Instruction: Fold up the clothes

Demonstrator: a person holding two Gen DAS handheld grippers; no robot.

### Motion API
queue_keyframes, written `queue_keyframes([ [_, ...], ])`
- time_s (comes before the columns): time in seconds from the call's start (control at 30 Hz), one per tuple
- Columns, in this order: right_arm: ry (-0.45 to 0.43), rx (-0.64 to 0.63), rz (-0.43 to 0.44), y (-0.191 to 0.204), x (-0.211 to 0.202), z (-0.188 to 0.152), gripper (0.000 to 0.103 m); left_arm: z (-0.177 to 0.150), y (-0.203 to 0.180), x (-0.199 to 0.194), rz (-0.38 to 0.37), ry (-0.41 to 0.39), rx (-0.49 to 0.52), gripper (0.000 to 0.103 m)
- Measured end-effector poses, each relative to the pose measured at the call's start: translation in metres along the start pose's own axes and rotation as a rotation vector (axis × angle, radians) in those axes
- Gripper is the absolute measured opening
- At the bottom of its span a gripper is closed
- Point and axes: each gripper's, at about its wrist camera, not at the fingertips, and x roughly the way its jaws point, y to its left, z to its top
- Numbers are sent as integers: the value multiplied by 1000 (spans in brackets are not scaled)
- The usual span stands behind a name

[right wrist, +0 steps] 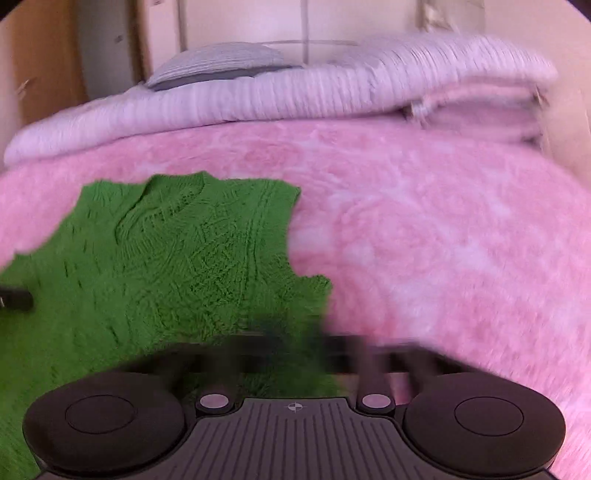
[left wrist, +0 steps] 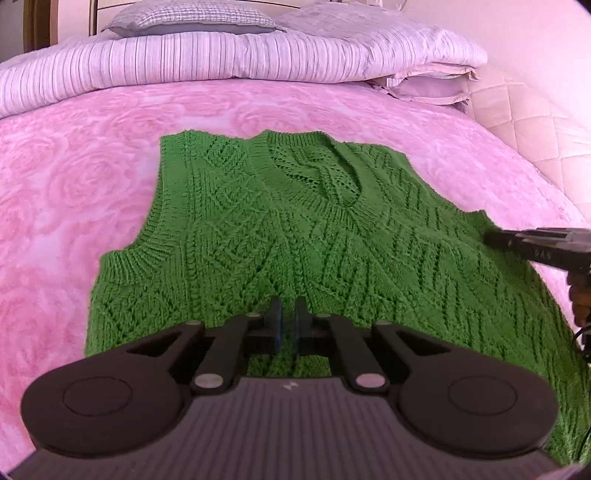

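A green knitted sleeveless vest (left wrist: 280, 229) lies flat on the pink bedspread, neck opening away from me. My left gripper (left wrist: 287, 317) hovers over its lower middle, fingers nearly together with a narrow gap and nothing between them. My right gripper shows in the left wrist view (left wrist: 491, 238) at the vest's right armhole edge. In the right wrist view the vest (right wrist: 177, 258) fills the lower left. The right gripper (right wrist: 291, 332) there is blurred by motion at the vest's right edge, so its jaw state is unclear. The left gripper's tip (right wrist: 16, 299) shows at the left edge.
The pink rose-patterned bedspread (left wrist: 74, 192) covers the bed. A folded striped quilt (left wrist: 184, 62) and pillows (left wrist: 192, 18) lie along the far side. A quilted mattress edge (left wrist: 524, 122) is at the right. A wall and a wooden door (right wrist: 40, 74) stand behind the bed.
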Motion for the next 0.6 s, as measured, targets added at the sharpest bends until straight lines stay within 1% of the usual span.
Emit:
queue_keyframes([
  [0.07, -4, 39, -29, -9, -1, -2, 4, 0, 1, 4, 22, -2, 5, 3],
  [0.1, -2, 58, -76, -15, 2, -3, 4, -1, 3, 7, 32, -5, 12, 4],
  [0.13, 11, 86, -96, -23, 7, -5, 4, -2, 4, 7, 34, -5, 11, 4],
  [0.2, 15, 157, -81, -35, 10, -10, 4, -2, 7, 8, 36, -4, 7, 4],
  [0.27, 26, 138, -78, -32, 5, -5, 5, -1, 6, 6, 38, 0, 16, 4],
  [0.3, 33, 144, -74, -31, 2, -2, 8, 0, 5, 4, 39, -1, 18, 4],
  [0.37, -6, 158, -58, -27, -15, 5, 14, 3, 3, -2, 26, -18, 22, 4],
  [0.4, -42, 151, -51, -21, -25, 9, 18, 4, 1, -3, 19, -24, 22, 4],
  [0.47, -77, 109, 23, -4, -35, 13, 20, 4, -1, -1, 4, -25, 22, 4],
  [0.57, -18, 36, 183, 27, -25, 11, 21, 3, -2, 4, -5, -15, 22, 4],
  [0.6, 16, 15, 194, 34, -17, 7, 21, 2, -2, 6, -8, -12, 22, 5],
])
